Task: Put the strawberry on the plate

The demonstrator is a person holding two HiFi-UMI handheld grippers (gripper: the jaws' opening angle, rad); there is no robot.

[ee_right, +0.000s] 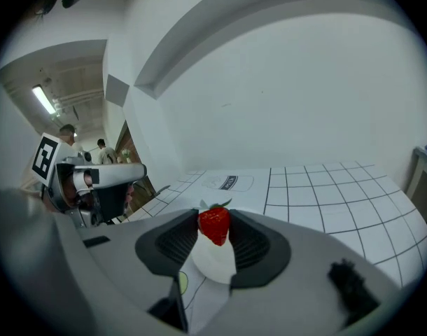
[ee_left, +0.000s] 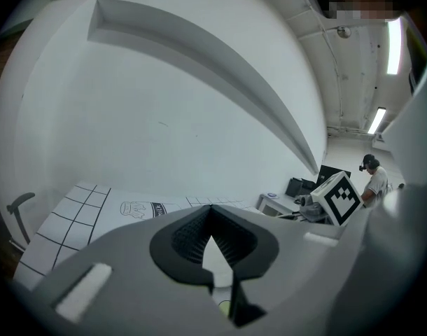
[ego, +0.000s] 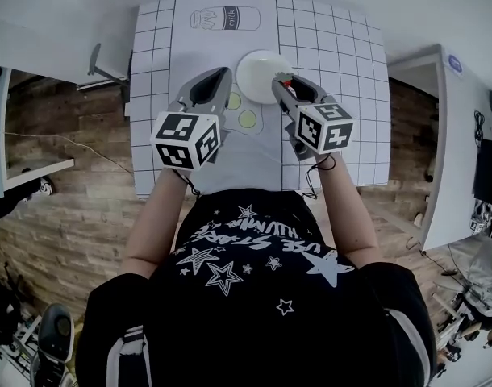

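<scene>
A red strawberry (ee_right: pixel 214 225) with green leaves sits pinched between the pads of my right gripper (ee_right: pixel 214 219), which is shut on it. Seen from the head view, that gripper (ego: pixel 280 80) holds the strawberry (ego: pixel 286 79) over the right rim of the round white plate (ego: pixel 258 72). The plate (ee_right: pixel 212 263) also shows below the berry, between the jaws. My left gripper (ego: pixel 224 72) hovers at the plate's left rim, its tips together and nothing in them. In its own view the left gripper (ee_left: pixel 212 208) is shut, with a sliver of white surface behind the pads.
The plate rests on a white mat (ego: pixel 343 63) with a grid, a printed milk carton (ego: pixel 225 18) at the far side and green circles (ego: pixel 247 118) nearer me. A metal clamp (ego: pixel 97 59) sticks out at the table's left edge. Wooden floor lies on both sides.
</scene>
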